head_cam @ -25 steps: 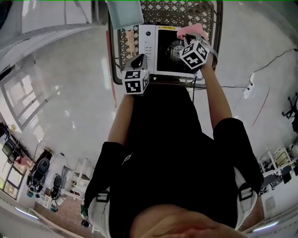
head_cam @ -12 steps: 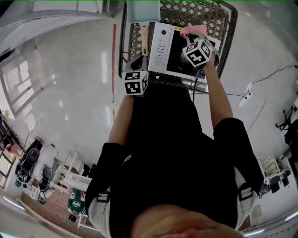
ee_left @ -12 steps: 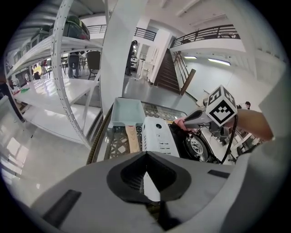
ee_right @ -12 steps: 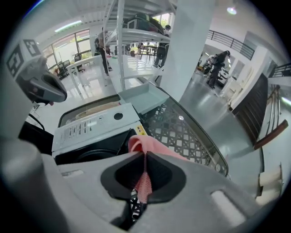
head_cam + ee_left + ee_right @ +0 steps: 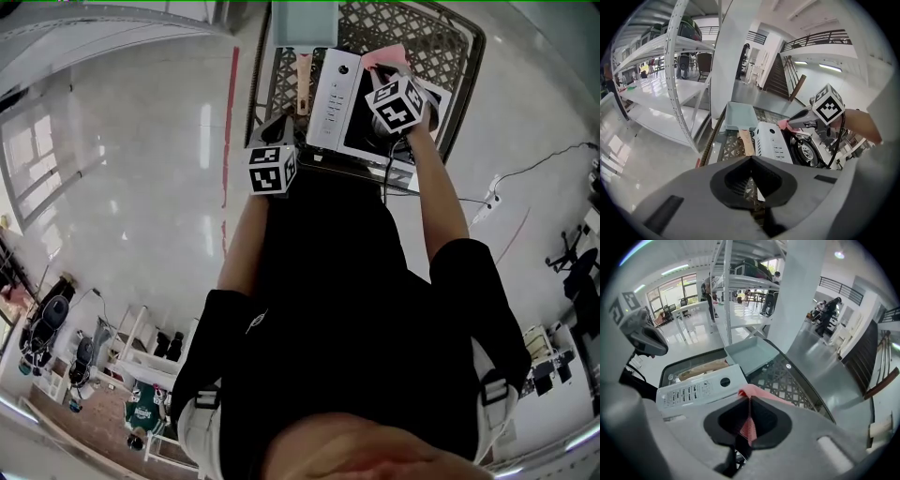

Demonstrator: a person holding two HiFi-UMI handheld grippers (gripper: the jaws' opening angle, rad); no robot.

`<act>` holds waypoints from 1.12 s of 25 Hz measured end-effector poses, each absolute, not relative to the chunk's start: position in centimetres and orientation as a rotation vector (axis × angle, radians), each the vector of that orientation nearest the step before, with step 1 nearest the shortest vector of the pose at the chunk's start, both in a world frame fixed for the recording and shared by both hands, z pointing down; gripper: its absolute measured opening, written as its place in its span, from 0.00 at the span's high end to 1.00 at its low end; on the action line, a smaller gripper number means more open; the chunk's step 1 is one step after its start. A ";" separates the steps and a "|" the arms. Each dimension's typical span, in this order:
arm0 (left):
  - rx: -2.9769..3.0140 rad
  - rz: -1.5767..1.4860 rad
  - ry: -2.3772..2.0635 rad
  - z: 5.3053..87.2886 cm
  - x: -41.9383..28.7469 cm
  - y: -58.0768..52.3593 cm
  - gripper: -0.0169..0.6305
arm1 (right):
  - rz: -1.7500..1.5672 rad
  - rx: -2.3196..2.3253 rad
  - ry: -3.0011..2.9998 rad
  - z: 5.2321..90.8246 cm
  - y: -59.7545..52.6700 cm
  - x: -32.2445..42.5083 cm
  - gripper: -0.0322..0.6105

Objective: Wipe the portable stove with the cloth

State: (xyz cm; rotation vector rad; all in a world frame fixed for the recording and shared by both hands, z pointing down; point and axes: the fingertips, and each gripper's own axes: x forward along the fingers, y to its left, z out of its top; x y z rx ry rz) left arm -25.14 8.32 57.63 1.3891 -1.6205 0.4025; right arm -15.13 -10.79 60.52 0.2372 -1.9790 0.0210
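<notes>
The portable stove (image 5: 330, 94) sits on a lattice tabletop (image 5: 422, 33), with its white control panel toward the person's left and its round burner (image 5: 806, 151) beside that. The right gripper (image 5: 749, 404) is over the stove, its jaws clamped on the pink cloth (image 5: 750, 427), which bunches up above the jaw tips. The left gripper (image 5: 751, 159) hovers by the tabletop's near left edge, just beside the stove, its jaws closed together with nothing between them. A pale blue tray (image 5: 740, 117) lies at the tabletop's far left. A tan strip (image 5: 746, 140) lies alongside the stove's panel.
</notes>
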 end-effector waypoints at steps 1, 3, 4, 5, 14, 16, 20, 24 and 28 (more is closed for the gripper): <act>1.388 0.400 -1.622 57.6 -25.3 8.4 0.97 | 0.016 0.231 -1.982 60.4 -10.6 -15.6 0.92; 1.388 0.394 -1.624 57.4 -25.7 8.5 0.97 | 0.006 0.216 -1.984 60.1 -10.1 -16.5 0.92; 1.388 0.391 -1.625 57.3 -26.0 8.6 0.97 | 0.000 0.210 -1.984 60.0 -9.9 -16.9 0.92; 1.388 0.386 -1.627 57.2 -26.2 8.6 0.97 | -0.006 0.204 -1.985 60.0 -9.7 -17.4 0.92; 1.374 0.366 -1.628 57.8 -28.7 10.8 0.97 | -0.044 0.100 -1.973 61.1 -6.0 -22.0 0.92; 1.369 0.358 -1.633 57.8 -29.5 11.0 0.97 | -0.053 0.081 -1.962 61.6 -5.4 -22.8 0.92; 1.371 0.348 -1.632 58.0 -31.2 12.0 0.97 | -0.053 0.075 -1.937 62.4 -4.2 -23.8 0.92; 1.381 0.359 -1.622 59.0 -33.0 12.7 0.97 | -0.051 0.115 -1.926 63.0 -4.0 -24.5 0.92; 1.485 0.460 -1.584 59.2 -33.8 12.9 0.97 | -0.031 0.255 -1.963 61.5 -4.0 -24.1 0.92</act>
